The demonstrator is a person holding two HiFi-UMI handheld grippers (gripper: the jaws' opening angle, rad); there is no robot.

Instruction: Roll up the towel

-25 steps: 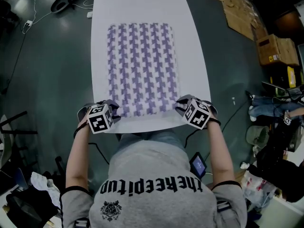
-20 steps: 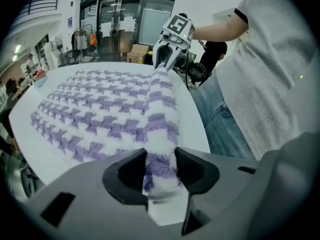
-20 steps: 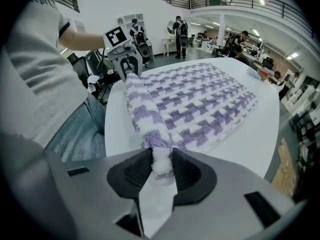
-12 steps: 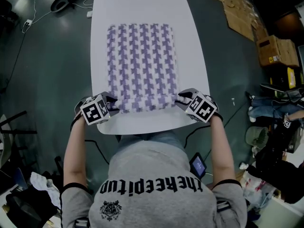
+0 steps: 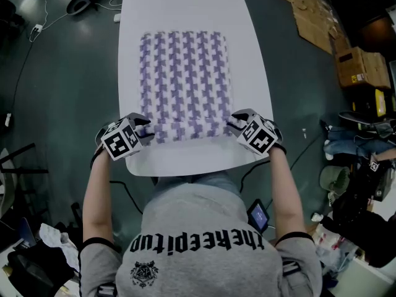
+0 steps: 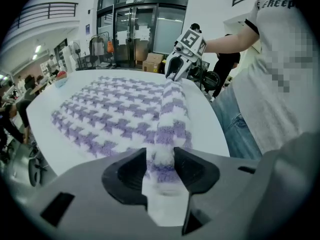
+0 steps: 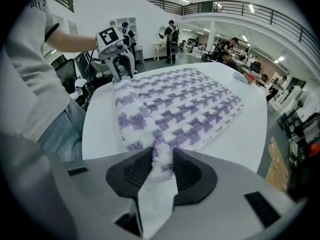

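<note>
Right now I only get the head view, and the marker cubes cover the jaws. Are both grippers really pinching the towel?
Observer: The left gripper view shows the left gripper with the rolled end of the towel squeezed between its jaws.
Operator: And the other one?
Observer: The right gripper view shows the right gripper pinching the opposite end of the roll between its jaws.
Operator: Is the roll puffy?
Observer: From the side it stands up as a rounded ridge above the flat part.

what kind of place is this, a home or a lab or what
Probably a big open lab or workshop hall, not a home: a mezzanine railing runs overhead, cardboard boxes lie on the floor, and glass doors stand beyond the white table.
</note>
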